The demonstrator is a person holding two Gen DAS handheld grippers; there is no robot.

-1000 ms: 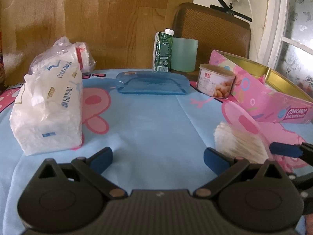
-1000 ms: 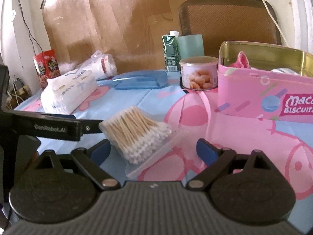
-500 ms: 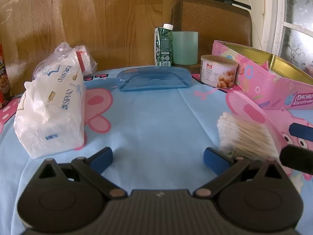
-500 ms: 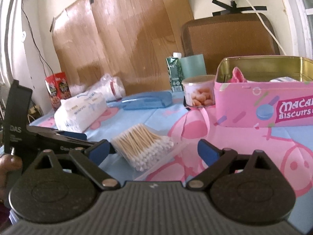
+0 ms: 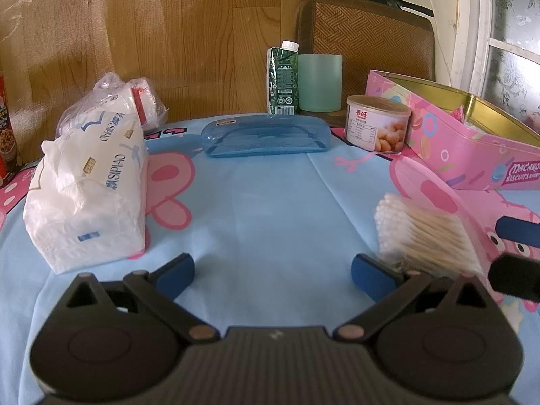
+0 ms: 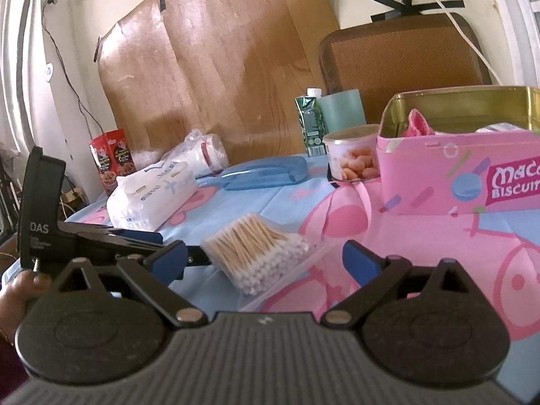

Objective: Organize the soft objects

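Both grippers hover low over the table, which carries a blue cartoon cloth. Left gripper: fingers spread wide, nothing between them. Right gripper: fingers also spread wide and empty, with the cotton swab pack lying on the cloth just ahead, between the two blue pads but not touched.

Step in hand, as judged: pick up the swab pack and move it to the pink biscuit tin, which stands open to the right. To do it well, lower the right gripper until the pads flank the bundle across its short side, then close gently; the clear wrapper looks slippery and the swabs can shift, so grip mid-bundle, not at the loose film edge.

Tissue pack lies at left, well apart from the tin; a bagged roll sits behind it.

View differences: the right wrist view shows pink cloth already inside the tin, and a hand holding the left gripper. The left wrist view shows the swab pack only at its right edge, blurred.
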